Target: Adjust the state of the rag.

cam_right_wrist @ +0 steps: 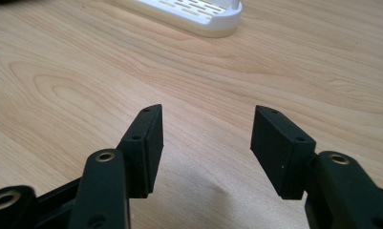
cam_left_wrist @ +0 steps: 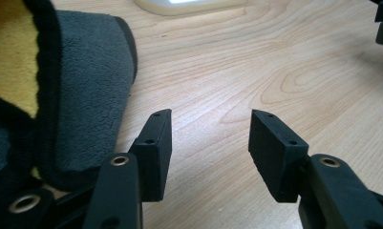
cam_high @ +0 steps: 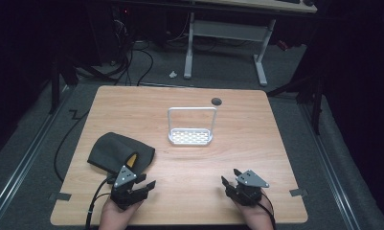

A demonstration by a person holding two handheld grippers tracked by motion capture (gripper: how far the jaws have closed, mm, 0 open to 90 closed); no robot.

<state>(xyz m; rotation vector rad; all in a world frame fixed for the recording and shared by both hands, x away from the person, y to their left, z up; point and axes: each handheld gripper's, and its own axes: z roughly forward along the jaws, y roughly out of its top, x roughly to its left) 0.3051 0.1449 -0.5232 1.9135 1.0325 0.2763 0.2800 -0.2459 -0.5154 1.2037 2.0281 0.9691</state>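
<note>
A dark grey fleece cloth with a yellow lining lies crumpled at the table's near left; in the left gripper view the cloth sits just left of the jaws. My left gripper rests low beside its near edge, open, nothing between its pads. My right gripper rests at the near right, open over bare wood, its pads empty. A white rack with a slotted base and an upright hoop handle stands at the table's middle; its base shows ahead of the right gripper.
The wooden table has a round cable hole at the far middle. Tape tabs mark its near corners. Beyond it is grey floor with cables and a white desk frame.
</note>
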